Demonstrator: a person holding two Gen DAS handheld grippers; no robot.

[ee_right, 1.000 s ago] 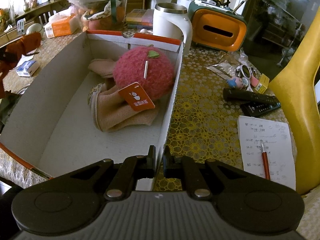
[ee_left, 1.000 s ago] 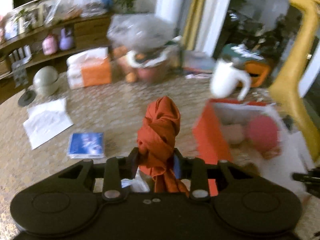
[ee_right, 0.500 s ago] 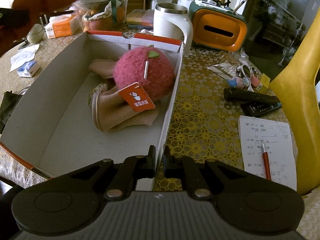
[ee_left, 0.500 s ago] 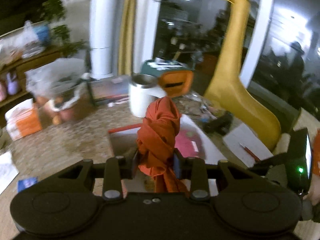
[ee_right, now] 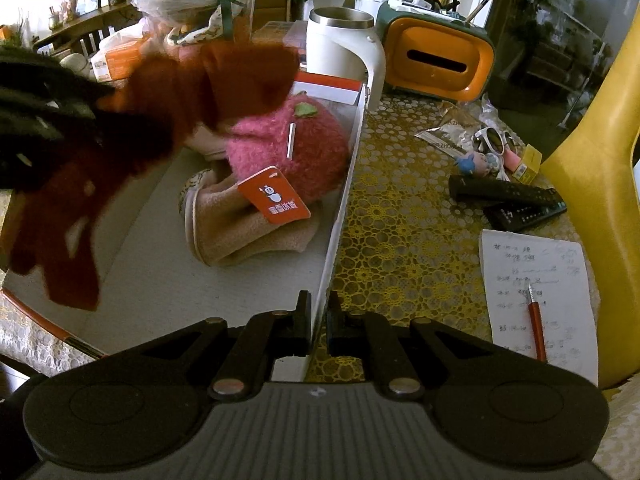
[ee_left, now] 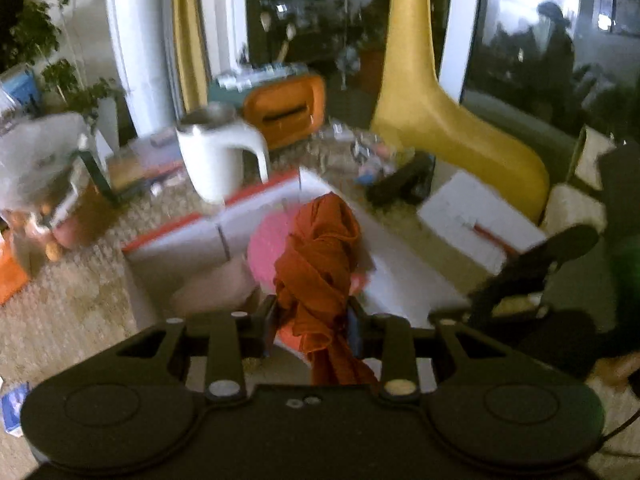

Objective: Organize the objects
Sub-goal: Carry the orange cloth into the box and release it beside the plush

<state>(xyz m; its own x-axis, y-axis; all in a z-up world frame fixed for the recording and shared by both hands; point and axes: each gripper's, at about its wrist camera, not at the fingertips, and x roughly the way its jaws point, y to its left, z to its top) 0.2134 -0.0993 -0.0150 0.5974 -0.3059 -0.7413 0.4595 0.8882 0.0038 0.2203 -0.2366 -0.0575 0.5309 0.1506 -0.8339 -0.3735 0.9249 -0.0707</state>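
Cloth (ee_left: pixel 316 276) is hanging over the box (ee_right: pixel 336 216), clamped in your left gripper (ee_left: pixel 312 326); your right gripper (ee_right: pixel 318 320) is pinching the wall. Plush (ee_right: pixel 296 152) and towel (ee_right: pixel 248 236) are lying inside already; clutter is waiting outside.

Your left hand-held gripper (ee_left: pixel 312 326) pinches a rust-orange cloth (ee_left: pixel 320 264), twisted into a knotted bundle that stands up ahead of the fingers, with a loose tail hanging below them. It hangs above the open white box (ee_right: pixel 336 216) with the red-edged rim, whose right wall your right hand-held gripper (ee_right: pixel 319 320) clamps at the near end. Inside the box, ahead of that gripper, a fuzzy pink plush (ee_right: pixel 296 148) with a green leaf lies against the right wall, touching a folded beige-pink towel (ee_right: pixel 244 232) with an orange tag.
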